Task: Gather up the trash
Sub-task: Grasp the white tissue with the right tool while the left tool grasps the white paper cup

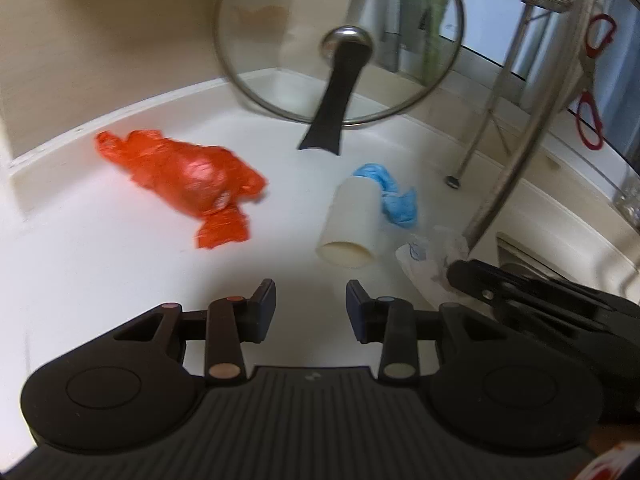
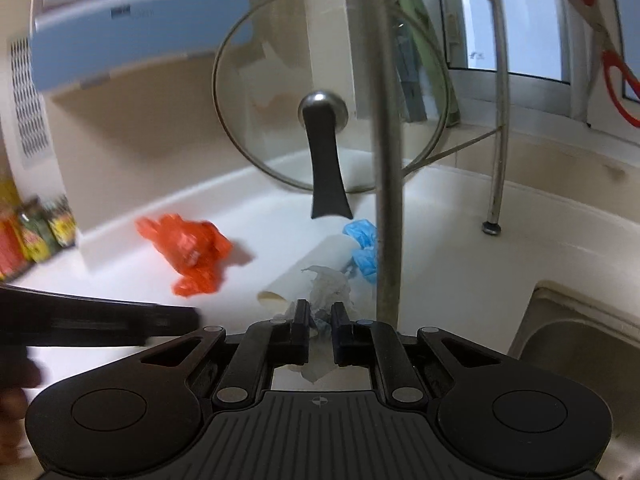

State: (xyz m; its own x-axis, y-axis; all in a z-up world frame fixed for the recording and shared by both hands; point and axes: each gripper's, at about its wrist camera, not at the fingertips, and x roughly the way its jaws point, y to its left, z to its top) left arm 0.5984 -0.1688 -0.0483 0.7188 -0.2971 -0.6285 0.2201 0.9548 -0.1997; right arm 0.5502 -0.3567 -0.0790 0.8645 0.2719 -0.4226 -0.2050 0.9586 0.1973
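Observation:
On the white counter (image 1: pixel 100 260) lie a crumpled orange plastic bag (image 1: pixel 180 176) (image 2: pixel 188 252), a white paper cup (image 1: pixel 352 220) (image 2: pixel 316 260) on its side, and a scrunched blue plastic piece (image 1: pixel 394 196) (image 2: pixel 362 240) behind the cup. My left gripper (image 1: pixel 311 308) stands open just short of the cup, with nothing between its fingers. My right gripper (image 2: pixel 320 320) is shut on a crumpled white wrapper (image 2: pixel 328 288) to the right of the cup. In the left wrist view the right gripper (image 1: pixel 456 272) comes in from the right with the wrapper (image 1: pixel 420 264).
A glass pot lid (image 1: pixel 340 40) with a black handle (image 1: pixel 332 104) leans upright at the back of the counter. Steel rack legs (image 2: pixel 388 200) stand close to the right of the cup. A steel sink (image 2: pixel 560 340) lies at the right, and jars (image 2: pixel 36 236) stand at the far left.

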